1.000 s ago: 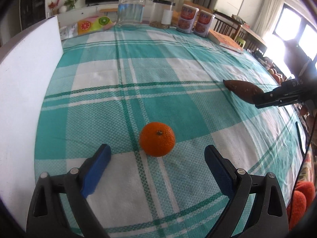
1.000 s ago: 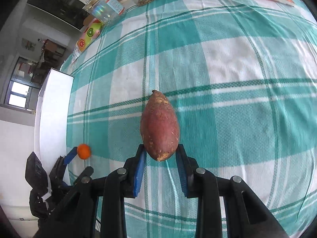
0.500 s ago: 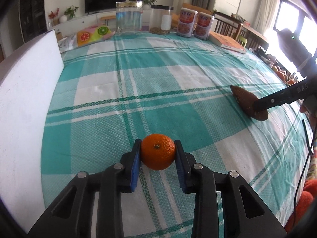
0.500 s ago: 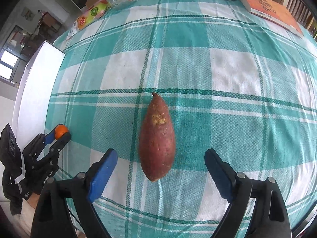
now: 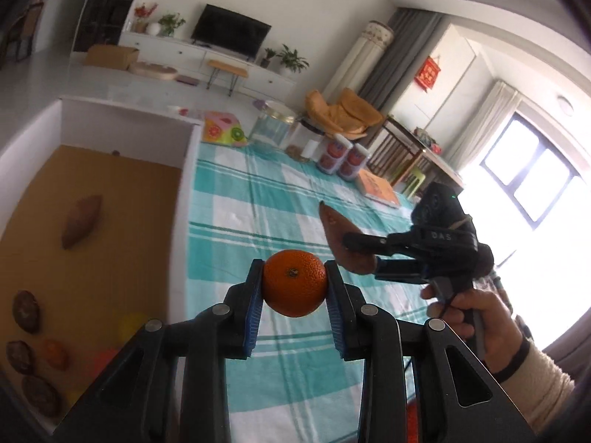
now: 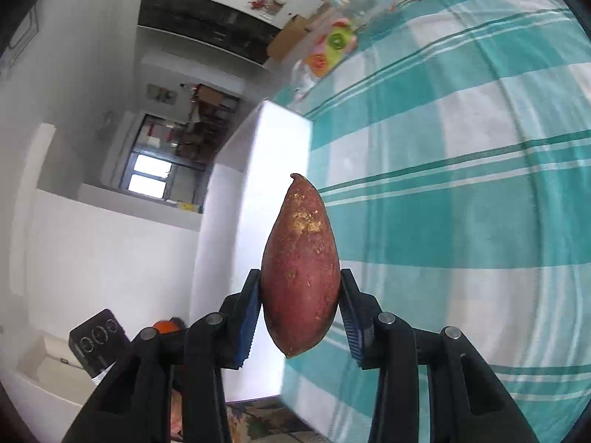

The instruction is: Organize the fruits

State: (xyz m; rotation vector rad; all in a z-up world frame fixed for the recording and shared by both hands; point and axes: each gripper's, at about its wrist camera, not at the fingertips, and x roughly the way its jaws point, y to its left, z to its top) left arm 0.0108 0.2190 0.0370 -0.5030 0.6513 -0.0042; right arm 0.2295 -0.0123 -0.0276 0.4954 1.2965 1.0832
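Observation:
My left gripper point(image 5: 294, 284) is shut on an orange point(image 5: 294, 282) and holds it in the air above the checked tablecloth point(image 5: 295, 206). My right gripper point(image 6: 300, 295) is shut on a reddish sweet potato point(image 6: 300, 262), also lifted off the table; it shows in the left wrist view point(image 5: 341, 238) to the right of the orange. A white-walled box with a brown floor point(image 5: 110, 221) lies to the left; it holds another sweet potato point(image 5: 81, 221) and several dark and orange fruits point(image 5: 26, 310). The box's white wall point(image 6: 258, 199) shows behind the held sweet potato.
At the table's far end stand a glass jar point(image 5: 271, 129), two cans point(image 5: 343, 157), a fruit-print pack point(image 5: 223, 133) and an orange book point(image 5: 378, 188). A person's hand point(image 5: 476, 313) holds the right gripper. The room lies beyond.
My right gripper closed on the sweet potato and lifted it. My left gripper lifted the orange off the table and swung toward the box on the left.

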